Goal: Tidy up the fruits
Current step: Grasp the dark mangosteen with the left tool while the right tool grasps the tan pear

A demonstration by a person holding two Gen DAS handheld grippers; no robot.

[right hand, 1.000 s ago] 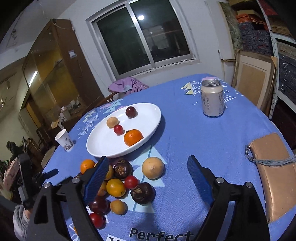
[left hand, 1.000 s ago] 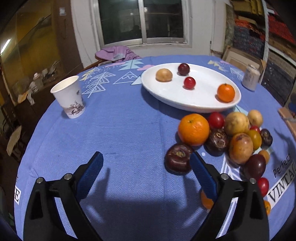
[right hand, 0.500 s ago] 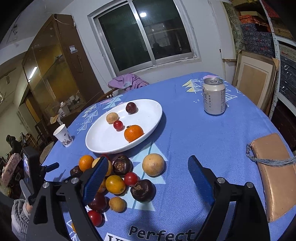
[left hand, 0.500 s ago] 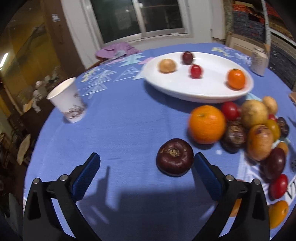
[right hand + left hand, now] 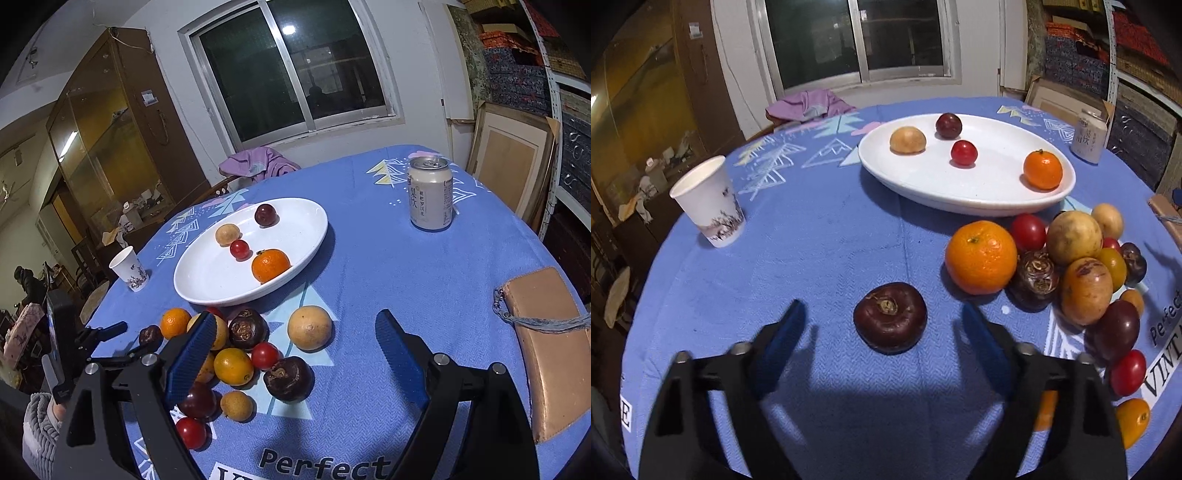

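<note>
Indoor artificial light from above, moderately bright on the blue tabletop (image 5: 820, 236), dim toward the room's edges. Dark night window (image 5: 295, 70) with one small lamp reflection. Broad soft shadow beneath the left hand-held gripper (image 5: 882, 325); short shadows under the white plate (image 5: 960, 195) and fruit pile (image 5: 1067, 273). Mild sheen on plate and drink can (image 5: 430, 197). Strong fisheye curvature, black vignetted corners. Sharp at centre, slightly soft near the rim.

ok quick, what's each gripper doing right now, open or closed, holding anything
Left gripper: open, empty, lined up on the dark flat fruit.
Right gripper: open, empty, above the fruit pile.
</note>
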